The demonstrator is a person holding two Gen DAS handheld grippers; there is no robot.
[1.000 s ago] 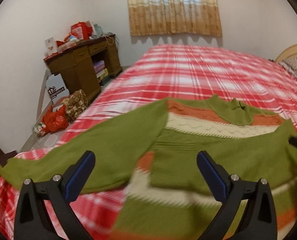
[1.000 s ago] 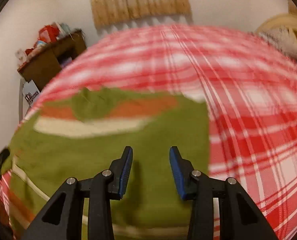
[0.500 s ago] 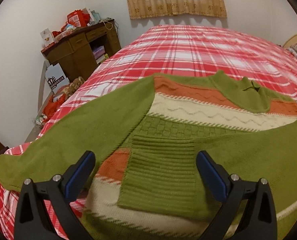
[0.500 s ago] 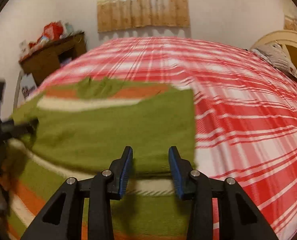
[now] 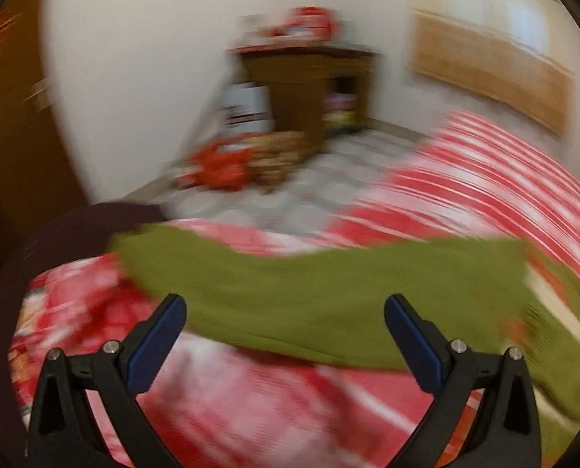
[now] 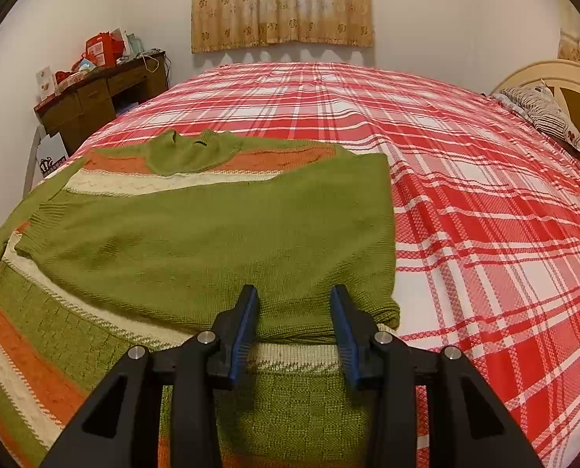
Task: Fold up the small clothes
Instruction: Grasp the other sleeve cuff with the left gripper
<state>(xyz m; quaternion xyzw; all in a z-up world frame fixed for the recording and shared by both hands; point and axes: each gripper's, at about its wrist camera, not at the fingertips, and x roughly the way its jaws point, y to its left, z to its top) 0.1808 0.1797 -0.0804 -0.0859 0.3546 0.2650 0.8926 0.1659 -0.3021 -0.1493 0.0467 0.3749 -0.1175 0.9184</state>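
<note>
A green sweater [image 6: 196, 234] with orange and cream stripes lies flat on the red plaid bed [image 6: 465, 214], its collar toward the far side. One sleeve is folded across the body. My right gripper [image 6: 293, 312] hovers at the near edge of that folded sleeve, jaws partly apart, with no cloth pinched between the pads. The other sleeve [image 5: 309, 292] stretches out sideways across the bed in the blurred left wrist view. My left gripper [image 5: 284, 312] stands wide open just above it, holding nothing.
A cluttered wooden desk [image 6: 94, 101] stands against the wall left of the bed, with bags [image 5: 227, 167] on the floor beside it. A pillow [image 6: 543, 113] and headboard [image 6: 555, 78] are at the right. A dark rounded edge [image 5: 75, 226] borders the bed's near left corner.
My left gripper has swung leftward from over the sweater's body to the outstretched sleeve near the bed's edge, still open. The right gripper has settled over the folded sleeve's near edge.
</note>
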